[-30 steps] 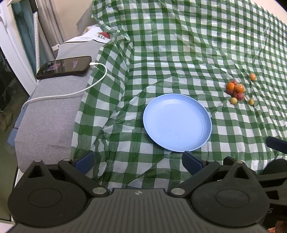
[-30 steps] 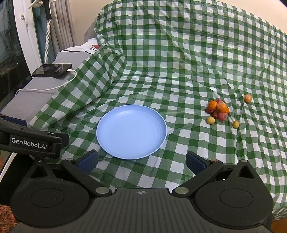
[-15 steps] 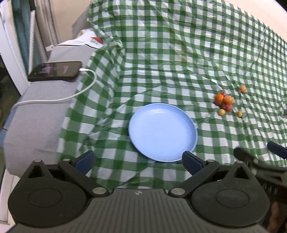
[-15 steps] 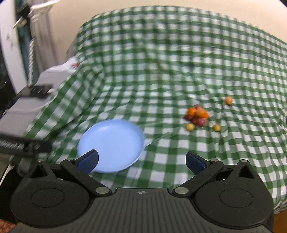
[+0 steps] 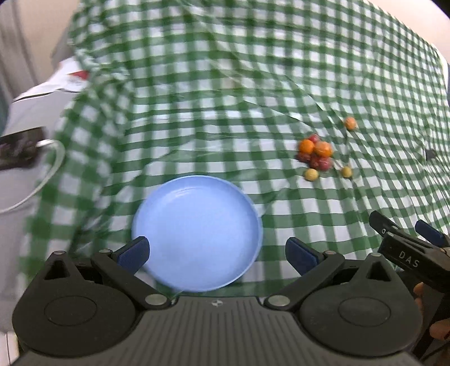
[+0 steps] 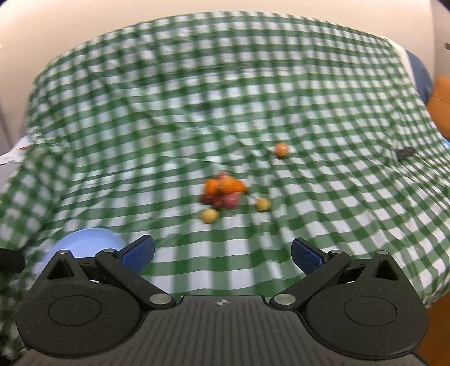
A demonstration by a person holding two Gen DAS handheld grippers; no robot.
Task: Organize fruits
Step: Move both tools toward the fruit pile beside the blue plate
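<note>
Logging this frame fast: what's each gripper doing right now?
Left gripper: open, holding nothing, above the blue plate.
Right gripper: open, holding nothing, facing the fruits.

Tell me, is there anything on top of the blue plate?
No fruit lies on the blue plate; its face shows bare. The left gripper's fingers cover its near rim. The little fruits sit apart on the checked cloth.

Green-checked tablecloth (image 6: 225,112) drapes the furniture — plain cream wall (image 6: 197,11) behind (view blurred).
</note>
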